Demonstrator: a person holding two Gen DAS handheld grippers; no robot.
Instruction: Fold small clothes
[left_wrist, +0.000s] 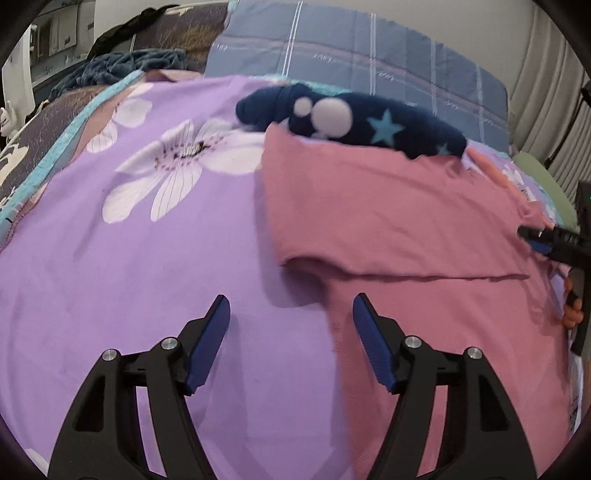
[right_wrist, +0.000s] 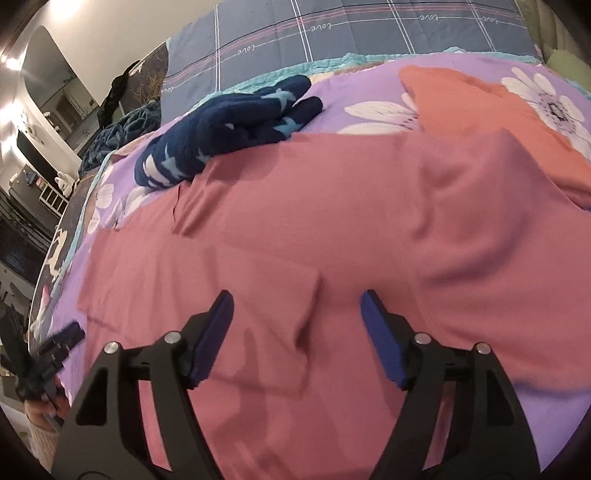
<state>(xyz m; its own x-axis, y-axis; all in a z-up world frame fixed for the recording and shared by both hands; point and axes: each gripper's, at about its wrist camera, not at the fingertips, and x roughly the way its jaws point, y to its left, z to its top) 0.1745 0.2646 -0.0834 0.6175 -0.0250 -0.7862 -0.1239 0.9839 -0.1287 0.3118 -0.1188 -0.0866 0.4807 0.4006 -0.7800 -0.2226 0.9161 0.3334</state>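
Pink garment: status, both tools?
Left tool open, over garment's left edge. Right tool open, above the pink garment, which is spread on the floral sheet, partly folded. Navy starred clothing touches its far edge.

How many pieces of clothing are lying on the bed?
3: a pink garment spread in the middle, a navy starred one bunched behind it, and an orange one beyond on the right. More may be hidden.

Shirt (left_wrist: 406, 221) on bedsheet (left_wrist: 147, 277), fleece garment (left_wrist: 369, 125) behind, pillow (left_wrist: 369, 48) beyond

Pretty soft indoor light, glare top-left in the right view, motion blur everywhere, heavy fisheye bending with dark corners.
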